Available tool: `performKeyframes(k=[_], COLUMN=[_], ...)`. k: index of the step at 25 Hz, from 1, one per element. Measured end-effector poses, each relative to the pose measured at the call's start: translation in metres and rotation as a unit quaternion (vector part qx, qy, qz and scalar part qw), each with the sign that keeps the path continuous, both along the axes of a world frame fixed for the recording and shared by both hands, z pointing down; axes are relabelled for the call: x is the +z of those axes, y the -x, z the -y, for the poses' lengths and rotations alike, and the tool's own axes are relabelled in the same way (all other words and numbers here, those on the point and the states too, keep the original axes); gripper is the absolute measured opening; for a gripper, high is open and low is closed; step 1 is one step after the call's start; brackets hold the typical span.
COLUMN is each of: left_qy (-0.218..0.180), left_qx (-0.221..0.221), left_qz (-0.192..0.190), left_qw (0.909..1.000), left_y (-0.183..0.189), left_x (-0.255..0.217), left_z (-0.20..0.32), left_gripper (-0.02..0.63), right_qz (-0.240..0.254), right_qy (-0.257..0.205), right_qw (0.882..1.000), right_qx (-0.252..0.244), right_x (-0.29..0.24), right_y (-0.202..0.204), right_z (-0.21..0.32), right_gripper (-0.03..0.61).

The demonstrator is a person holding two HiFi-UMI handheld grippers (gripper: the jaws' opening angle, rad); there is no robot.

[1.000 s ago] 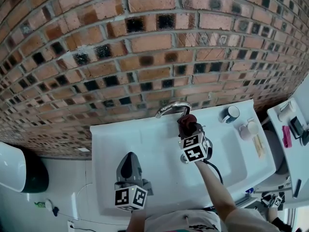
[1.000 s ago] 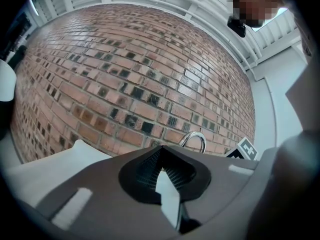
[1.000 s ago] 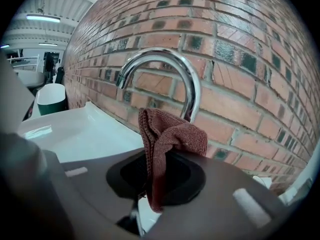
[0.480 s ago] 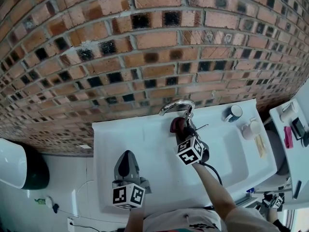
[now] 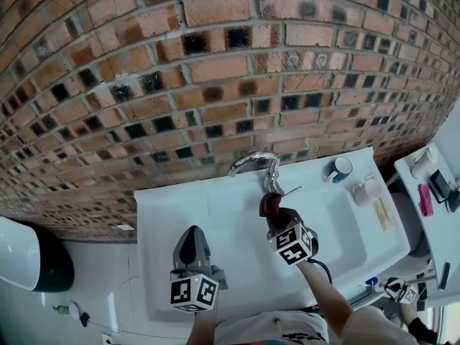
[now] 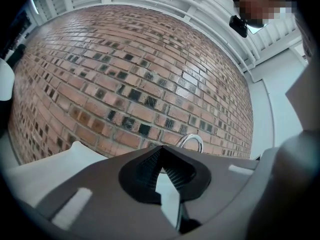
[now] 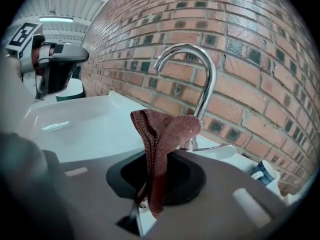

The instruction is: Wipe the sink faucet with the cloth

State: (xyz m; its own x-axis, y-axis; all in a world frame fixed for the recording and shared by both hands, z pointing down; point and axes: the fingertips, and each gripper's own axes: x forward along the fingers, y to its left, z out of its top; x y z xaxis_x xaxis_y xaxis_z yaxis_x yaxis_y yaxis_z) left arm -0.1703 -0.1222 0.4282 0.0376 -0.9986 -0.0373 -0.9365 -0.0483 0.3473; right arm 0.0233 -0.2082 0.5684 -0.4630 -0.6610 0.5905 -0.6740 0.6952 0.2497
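A chrome arched faucet (image 5: 253, 161) stands at the back of the white sink (image 5: 162, 214), against the brick wall. My right gripper (image 5: 272, 208) is shut on a dark red cloth (image 5: 269, 201) just in front of the faucet's base. In the right gripper view the cloth (image 7: 162, 134) stands bunched up out of the jaws, a little short of the faucet (image 7: 202, 74) and its lever (image 7: 217, 151). My left gripper (image 5: 191, 246) hovers over the left part of the sink, shut and holding nothing. The faucet (image 6: 191, 140) shows past the tips of the left gripper (image 6: 161, 166).
A blue-and-white mug (image 5: 341, 169) and a white cup (image 5: 366, 190) stand on the sink's right ledge, with a tan bar (image 5: 382, 215) beside them. A white shelf (image 5: 431, 185) with small items is at the far right. A dark bin (image 5: 43, 261) sits on the floor at left.
The right gripper with the cloth has come down from near the faucet's spout to in front of its base, closer to me. The left gripper has stayed put.
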Motion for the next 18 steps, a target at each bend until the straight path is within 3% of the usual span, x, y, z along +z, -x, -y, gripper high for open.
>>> performKeyframes(k=[3, 8, 18], left_qy=[-0.008, -0.011, -0.010], left_qx=[-0.001, -0.015, -0.007], left_qz=[0.001, 0.003, 0.000], left_qw=[1.0000, 0.9998, 0.9999], left_y=[0.000, 0.010, 0.003], left_x=[-0.001, -0.005, -0.004], left_z=[-0.005, -0.010, -0.008], left_gripper=[0.005, 0.005, 0.005], right_qz=[-0.023, -0.034, 0.017], right_qy=[0.008, 0.007, -0.044], right_qw=[1.000, 0.999, 0.987], right_qx=[-0.008, 0.037, 0.154], right_x=[0.017, 0.019, -0.034], right_y=[0.002, -0.028, -0.105], right_z=[0.005, 0.027, 0.050], right_gripper=[0.046, 0.047, 0.048])
